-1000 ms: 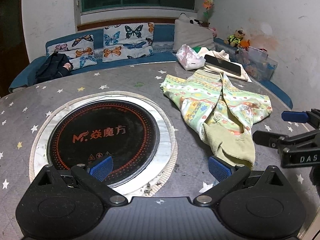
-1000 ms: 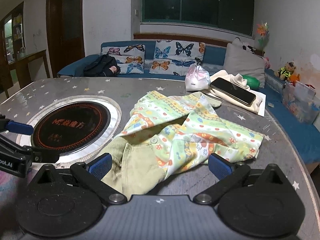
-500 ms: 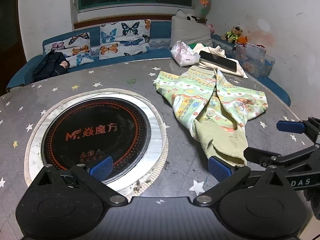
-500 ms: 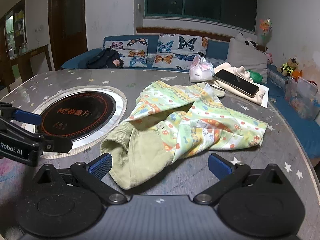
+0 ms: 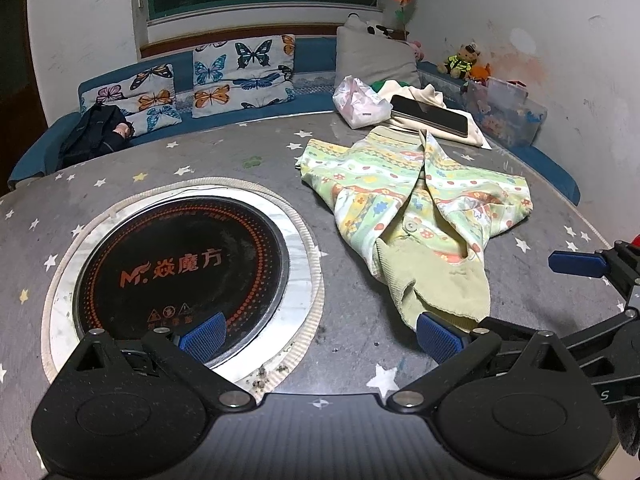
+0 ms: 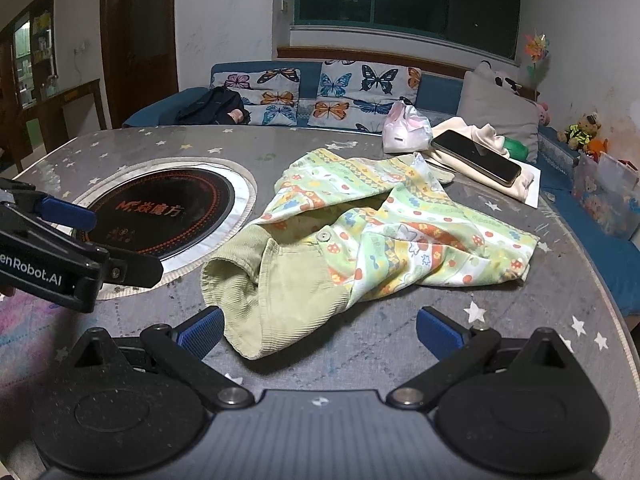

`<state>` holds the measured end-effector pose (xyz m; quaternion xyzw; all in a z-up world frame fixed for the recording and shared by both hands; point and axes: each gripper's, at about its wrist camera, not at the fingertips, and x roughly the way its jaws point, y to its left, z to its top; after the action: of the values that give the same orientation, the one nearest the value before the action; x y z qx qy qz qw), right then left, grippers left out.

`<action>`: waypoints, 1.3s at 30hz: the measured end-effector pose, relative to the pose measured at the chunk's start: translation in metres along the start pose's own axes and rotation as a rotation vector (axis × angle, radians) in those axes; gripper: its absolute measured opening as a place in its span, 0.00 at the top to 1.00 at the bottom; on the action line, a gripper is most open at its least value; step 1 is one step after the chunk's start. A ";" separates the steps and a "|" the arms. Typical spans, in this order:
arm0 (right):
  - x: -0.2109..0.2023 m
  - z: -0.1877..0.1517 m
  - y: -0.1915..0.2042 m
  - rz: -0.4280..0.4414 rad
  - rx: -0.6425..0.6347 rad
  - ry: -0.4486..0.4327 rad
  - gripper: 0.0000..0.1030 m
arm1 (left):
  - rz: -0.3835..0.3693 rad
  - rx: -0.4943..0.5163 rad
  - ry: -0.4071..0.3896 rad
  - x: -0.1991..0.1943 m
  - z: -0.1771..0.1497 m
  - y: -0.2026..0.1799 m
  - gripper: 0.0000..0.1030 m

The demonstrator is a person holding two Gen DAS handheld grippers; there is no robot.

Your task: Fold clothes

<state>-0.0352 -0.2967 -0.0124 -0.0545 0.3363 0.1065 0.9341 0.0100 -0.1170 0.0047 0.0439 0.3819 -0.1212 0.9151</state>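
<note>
A small child's garment [image 5: 420,204] with a green, yellow and orange print and a plain green corduroy lining [image 6: 296,280] lies crumpled on the grey star-patterned table [image 5: 360,344]. My left gripper [image 5: 320,338] is open near the table's front edge, its right finger close to the garment's lower hem. My right gripper [image 6: 320,332] is open too, just short of the corduroy hem, with nothing between its fingers. In the right wrist view the left gripper [image 6: 68,236] shows at the left; in the left wrist view the right gripper [image 5: 588,284] shows at the right.
A round black induction plate [image 5: 182,264] is set into the table at the left. A phone [image 6: 476,156] rests on folded cream cloth [image 6: 460,160] beside a pink-white bag [image 6: 404,128] at the far side. A blue sofa with butterfly cushions [image 5: 244,68] stands behind.
Both grippers have drawn back toward the table's near edge and tilted, so the garment lies farther ahead. The garment itself has not moved. Both stay open.
</note>
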 end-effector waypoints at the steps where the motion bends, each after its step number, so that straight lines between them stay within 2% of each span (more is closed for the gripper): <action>1: 0.001 -0.001 -0.003 0.001 0.002 0.000 0.00 | 0.001 0.004 -0.001 0.001 0.001 -0.001 0.00; 13: 0.014 0.011 -0.020 0.008 0.065 0.010 0.01 | 0.000 0.060 -0.014 0.014 0.028 -0.005 0.01; 23: 0.034 0.025 -0.039 0.002 0.120 0.028 0.19 | -0.021 0.132 -0.012 0.043 0.055 -0.024 0.17; 31: 0.060 0.033 -0.045 0.001 0.135 0.063 0.33 | -0.009 0.189 0.000 0.074 0.068 -0.037 0.19; 33: 0.067 0.035 -0.046 0.001 0.138 0.074 0.39 | -0.001 0.194 0.015 0.083 0.071 -0.037 0.22; 36: 0.074 0.036 -0.048 0.000 0.146 0.090 0.46 | 0.001 0.186 0.042 0.095 0.073 -0.032 0.34; 38: 0.077 0.036 -0.049 -0.004 0.149 0.099 0.52 | -0.017 0.169 0.058 0.101 0.073 -0.028 0.50; 39: 0.078 0.035 -0.051 0.000 0.148 0.102 0.54 | -0.028 0.159 0.067 0.103 0.073 -0.027 0.55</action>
<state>0.0573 -0.3277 -0.0339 0.0095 0.3906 0.0782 0.9172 0.1230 -0.1749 -0.0170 0.1152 0.4019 -0.1626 0.8937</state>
